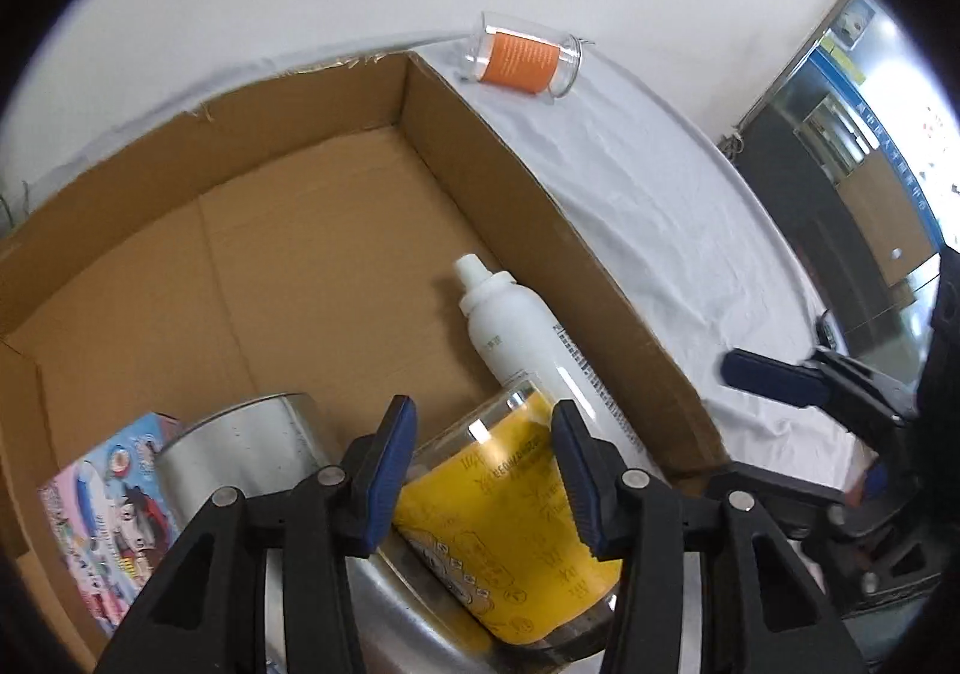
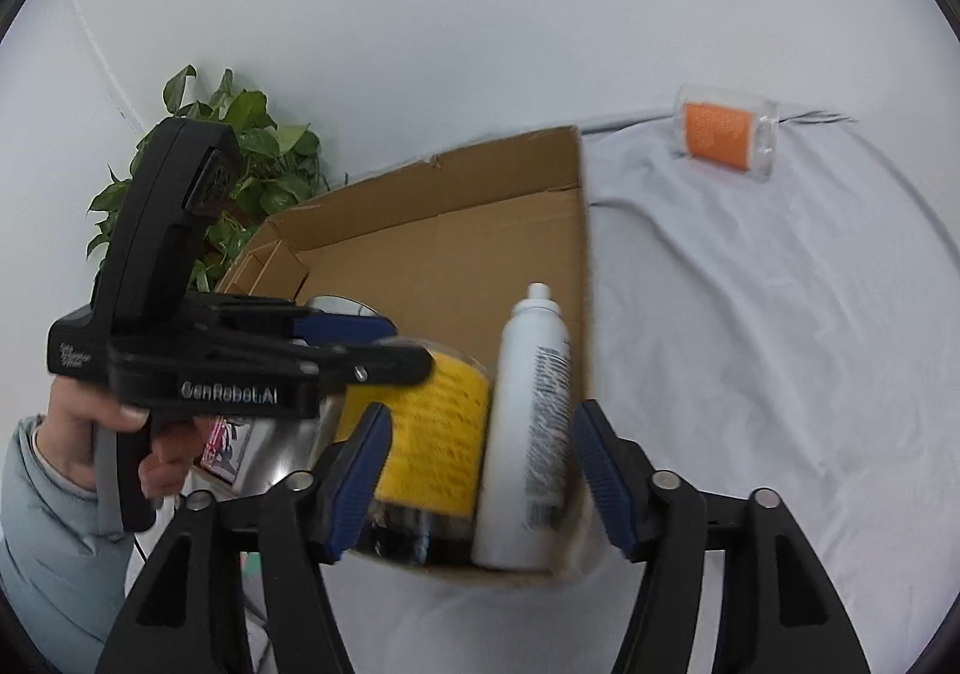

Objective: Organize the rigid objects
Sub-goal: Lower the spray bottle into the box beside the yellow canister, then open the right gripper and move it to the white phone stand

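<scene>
**Yellow-labelled jar between the left fingers, inside the box**

A white cloth-covered tabletop (image 2: 750, 344) carries an open brown cardboard box (image 1: 288, 254), whose near right corner holds most of the items. Largest among them is a shiny cylindrical metal tin (image 1: 240, 452) at the near left of the box floor, with a colourful cartoon-printed carton (image 1: 102, 512) touching its left side. A white plastic spray bottle (image 1: 510, 326) lies along the box's right wall, nozzle pointing to the far side. Just left of it sits a clear jar with a yellow printed label (image 1: 510, 524), resting against the tin and touching the bottle.

The left hand-held gripper (image 1: 483, 470) has its blue-padded fingers (image 1: 390, 470) on either side of the yellow-labelled jar, at a medium spread; the pads stand close against the jar's sides, though whether they press it firmly cannot be told. In the right wrist view this same tool reaches in from the left over the tin and jar.

The right hand-held gripper (image 2: 480, 476) hovers above the near right corner of the box, fingers spread wide and holding nothing, with the spray bottle showing between them.

Far right on the cloth, well apart from both tools, a clear jar with an orange label (image 1: 522, 56) lies on its side.
</scene>
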Demonstrator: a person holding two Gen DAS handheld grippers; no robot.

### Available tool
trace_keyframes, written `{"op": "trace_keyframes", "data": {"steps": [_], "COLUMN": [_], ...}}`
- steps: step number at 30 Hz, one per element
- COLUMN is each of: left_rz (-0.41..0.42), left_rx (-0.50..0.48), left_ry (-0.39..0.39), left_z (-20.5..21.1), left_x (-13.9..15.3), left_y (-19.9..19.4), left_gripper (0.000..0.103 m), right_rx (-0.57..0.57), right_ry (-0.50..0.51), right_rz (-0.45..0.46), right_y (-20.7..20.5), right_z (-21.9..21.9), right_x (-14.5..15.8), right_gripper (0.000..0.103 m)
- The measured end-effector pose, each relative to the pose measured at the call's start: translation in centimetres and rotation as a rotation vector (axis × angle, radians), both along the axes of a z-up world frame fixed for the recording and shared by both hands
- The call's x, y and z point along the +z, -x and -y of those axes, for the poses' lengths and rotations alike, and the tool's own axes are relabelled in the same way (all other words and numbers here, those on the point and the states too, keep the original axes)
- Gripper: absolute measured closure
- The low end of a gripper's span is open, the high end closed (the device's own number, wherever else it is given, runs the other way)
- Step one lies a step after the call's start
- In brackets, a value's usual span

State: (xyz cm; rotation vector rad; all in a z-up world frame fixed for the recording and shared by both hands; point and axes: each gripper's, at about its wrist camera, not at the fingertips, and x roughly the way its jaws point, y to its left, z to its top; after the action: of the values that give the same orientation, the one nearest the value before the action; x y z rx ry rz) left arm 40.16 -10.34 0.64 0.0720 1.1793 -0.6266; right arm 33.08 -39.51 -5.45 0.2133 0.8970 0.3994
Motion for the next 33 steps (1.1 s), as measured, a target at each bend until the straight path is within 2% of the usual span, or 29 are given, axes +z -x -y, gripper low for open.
{"op": "trace_keyframes", "data": {"steps": [4, 6, 8, 9, 11, 12, 13, 16, 18, 21, 25, 27, 29, 33], "left_rz": [0.023, 0.015, 0.042, 0.088, 0.185, 0.233, 0.281, 0.451, 0.515, 0.500, 0.396, 0.359, 0.332, 0.308], "left_rx": [0.010, 0.000, 0.014, 0.036, 0.085, 0.118, 0.155, 0.290, 0.371, 0.483, 0.545, 0.541, 0.544, 0.572], "left_ry": [-0.035, -0.037, -0.024, -0.015, 0.022, 0.041, 0.057, 0.074, 0.040, -0.008, -0.062, -0.027, 0.025, 0.060], "left_z": [-0.3, -0.6, -0.8, -1.0, -2.2, -3.7, -5.4, -10.3, -13.6, -17.0, -19.4, -19.8, -19.9, -19.4], "left_x": [0.4, 0.8, 1.0, 1.0, 2.5, 3.8, 5.1, 7.7, 8.5, 7.4, 4.3, 2.5, 1.2, -1.6], "left_y": [0.9, 1.7, 2.9, 4.7, 7.3, 9.4, 11.7, 19.0, 23.9, 28.9, 32.7, 33.9, 34.8, 35.8], "left_gripper": [0.057, 0.057, 0.057, 0.057, 0.045, 0.024, 0.014, 0.014, 0.014, 0.014, 0.014, 0.014, 0.014, 0.014], "right_rx": [-0.016, -0.011, -0.013, -0.017, -0.016, -0.018, -0.019, 0.022, 0.078, 0.188, 0.296, 0.299, 0.283, 0.242], "right_ry": [-0.009, -0.005, 0.026, 0.047, 0.060, 0.058, 0.056, 0.054, 0.066, 0.066, 0.111, 0.143, 0.166, 0.154], "right_rz": [0.013, 0.025, 0.058, 0.083, 0.127, 0.148, 0.163, 0.174, 0.187, 0.182, 0.138, 0.070, -0.016, -0.064], "right_y": [4.2, 5.9, 8.0, 9.2, 11.4, 12.6, 13.8, 16.6, 18.8, 21.6, 24.8, 25.8, 26.3, 27.0], "right_z": [0.1, -0.3, -1.3, -1.8, -2.5, -2.9, -3.4, -5.9, -8.4, -12.2, -17.3, -19.9, -22.2, -24.9], "right_x": [-0.3, -0.3, 0.0, 0.4, 1.0, 1.2, 1.3, 1.1, 0.8, 0.0, -1.6, -3.0, -4.8, -6.7], "right_gripper": [0.038, 0.032, 0.012, 0.008, 0.001, 0.001, 0.001, 0.001, 0.001, 0.001, 0.001, 0.001, 0.006, 0.008]}}
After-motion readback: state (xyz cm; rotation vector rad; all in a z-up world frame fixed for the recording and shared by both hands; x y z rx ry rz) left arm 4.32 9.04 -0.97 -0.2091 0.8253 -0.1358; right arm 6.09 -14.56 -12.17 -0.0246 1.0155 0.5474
